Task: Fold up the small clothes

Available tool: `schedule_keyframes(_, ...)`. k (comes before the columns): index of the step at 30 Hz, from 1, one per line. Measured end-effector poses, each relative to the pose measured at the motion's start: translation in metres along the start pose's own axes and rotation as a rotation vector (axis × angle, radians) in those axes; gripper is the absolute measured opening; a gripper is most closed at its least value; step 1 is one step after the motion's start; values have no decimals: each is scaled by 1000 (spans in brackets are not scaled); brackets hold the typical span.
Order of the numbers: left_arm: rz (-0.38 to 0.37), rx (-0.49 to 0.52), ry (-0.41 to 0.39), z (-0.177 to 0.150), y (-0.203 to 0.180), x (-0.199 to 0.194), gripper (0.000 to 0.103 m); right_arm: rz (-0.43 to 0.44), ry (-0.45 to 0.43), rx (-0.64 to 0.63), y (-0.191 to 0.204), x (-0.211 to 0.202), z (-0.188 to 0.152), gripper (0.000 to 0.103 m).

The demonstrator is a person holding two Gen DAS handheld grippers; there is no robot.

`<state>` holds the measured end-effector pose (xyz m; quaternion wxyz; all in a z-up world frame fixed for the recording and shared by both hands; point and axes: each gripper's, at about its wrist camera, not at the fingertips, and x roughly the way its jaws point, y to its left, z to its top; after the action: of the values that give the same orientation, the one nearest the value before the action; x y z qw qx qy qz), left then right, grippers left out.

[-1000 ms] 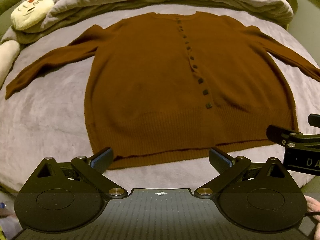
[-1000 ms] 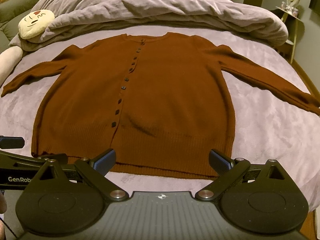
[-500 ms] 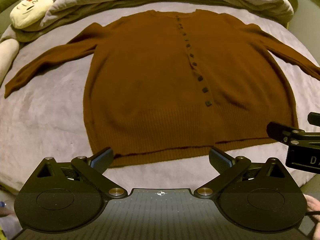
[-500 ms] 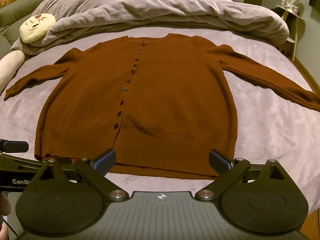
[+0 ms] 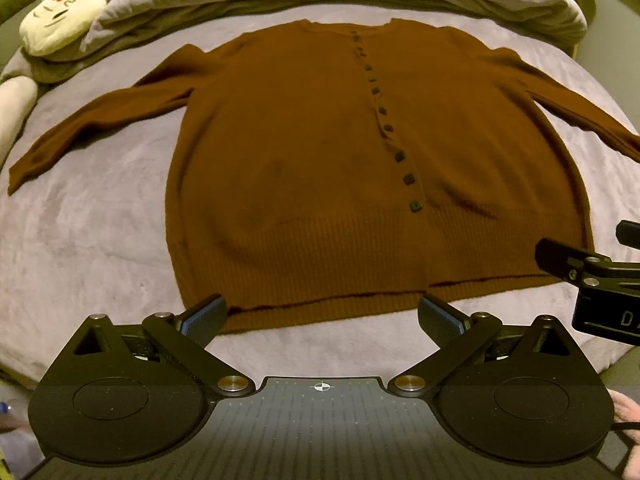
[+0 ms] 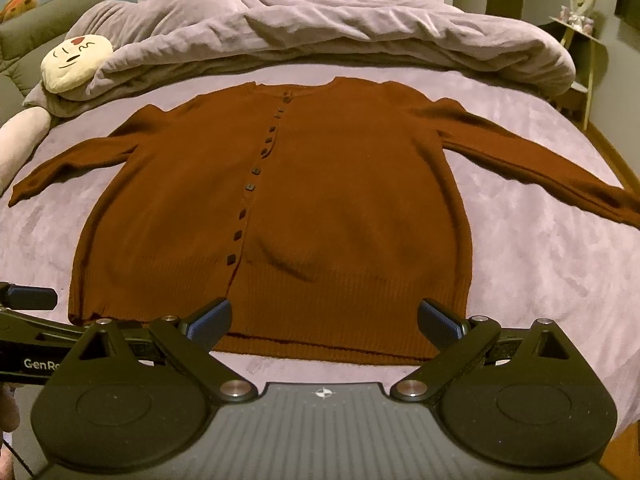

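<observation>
A brown buttoned cardigan (image 5: 312, 168) lies flat, front up, on a lilac bedspread, sleeves spread out to both sides; it also shows in the right wrist view (image 6: 340, 208). My left gripper (image 5: 322, 316) is open and empty, hovering just short of the left half of the hem. My right gripper (image 6: 324, 318) is open and empty, just short of the right half of the hem. Each gripper shows at the edge of the other's view: the right gripper (image 5: 592, 276) and the left gripper (image 6: 28, 320).
A bunched grey duvet (image 6: 320, 28) lies across the head of the bed. A cream face cushion (image 6: 76, 62) and a pale pillow (image 6: 20, 136) sit at the far left. A small side table (image 6: 580, 36) stands at the far right. The bedspread (image 5: 80, 240) surrounds the cardigan.
Both grippers have drawn back and risen slightly, so the cardigan sits a little farther off in both views. Both stay open. The cardigan has not moved.
</observation>
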<state>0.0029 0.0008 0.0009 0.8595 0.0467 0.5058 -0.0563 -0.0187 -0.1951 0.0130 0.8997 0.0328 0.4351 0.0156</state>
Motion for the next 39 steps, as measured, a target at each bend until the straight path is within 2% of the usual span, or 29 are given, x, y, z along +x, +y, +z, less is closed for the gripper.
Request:
schedule_keyframes(7,16,-6,2,-1,0,0,103,-17,-26,-18,3,-2,-2,99)
schedule_keyframes(12,0,-29,-18,-2,1,-4,103,-19,-67,-32,3,-5,-3,99)
schedule_keyframes(17,9,-25,-50,-1,0,-7,103,29,-84,1,-3,-5,-4,99)
schedule_keyframes(20,-10,-20,-15,1,-2,-3,103,70,-93,40,-9,-4,-3,99)
schedule_keyframes(26,-57,-79,23,4,4,6,103,141,-73,196,-38,15,-2,99)
schedule_keyframes(31,-67,-82,52,10,2,16,103,186,-127,311,-79,26,-2,99)
schedule_keyframes(37,-66,-52,57,22,-9,25,103,176,-160,466,-143,44,-4,96)
schedule_keyframes(39,-62,-56,49,30,-9,26,103,174,-179,492,-161,49,-3,90)
